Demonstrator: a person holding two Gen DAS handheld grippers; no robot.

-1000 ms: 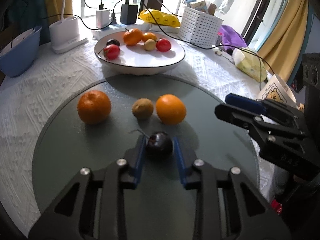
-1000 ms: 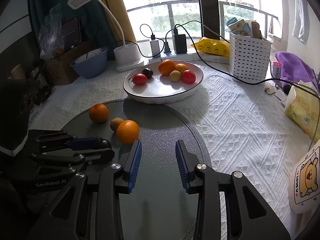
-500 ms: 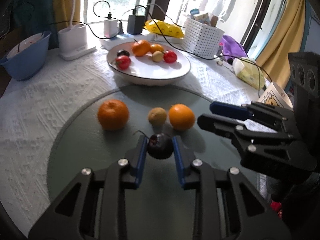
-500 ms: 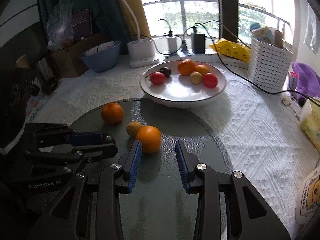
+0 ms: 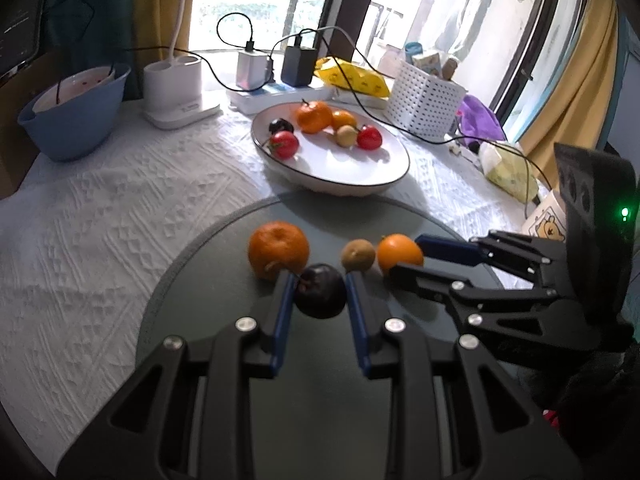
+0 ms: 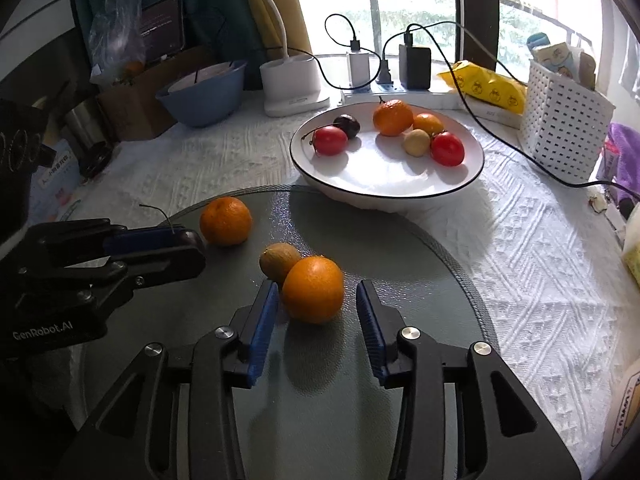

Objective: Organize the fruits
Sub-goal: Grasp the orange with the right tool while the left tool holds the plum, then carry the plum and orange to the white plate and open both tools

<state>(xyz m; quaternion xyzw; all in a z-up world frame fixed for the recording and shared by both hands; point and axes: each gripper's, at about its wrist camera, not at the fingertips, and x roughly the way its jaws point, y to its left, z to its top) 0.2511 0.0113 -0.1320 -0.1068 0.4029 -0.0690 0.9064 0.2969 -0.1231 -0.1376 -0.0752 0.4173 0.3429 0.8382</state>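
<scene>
Your worktop [image 6: 520, 248], covered with a white textured cloth, carries a round grey mat [image 6: 420, 264] directly under both tongs. Beyond the tongs stands the wide white plate with a dark rim [image 6: 384, 194], already holding several fruits.

Your left tongs [image 5: 318, 292] are clenched on the dark round plum [image 5: 320, 298], lifted above the mat; the plate lies straight ahead of them and a little to the right. Your right tongs [image 6: 314, 312] are opening, and the round orange [image 6: 313, 289] sits between the blue pads without being pressed. It has no long axis, so any approach angle serves. A small brownish kiwi [image 6: 278, 261] touches it on the far left side.

On the left tongs' body you can read "GenRobot.AI".
</scene>
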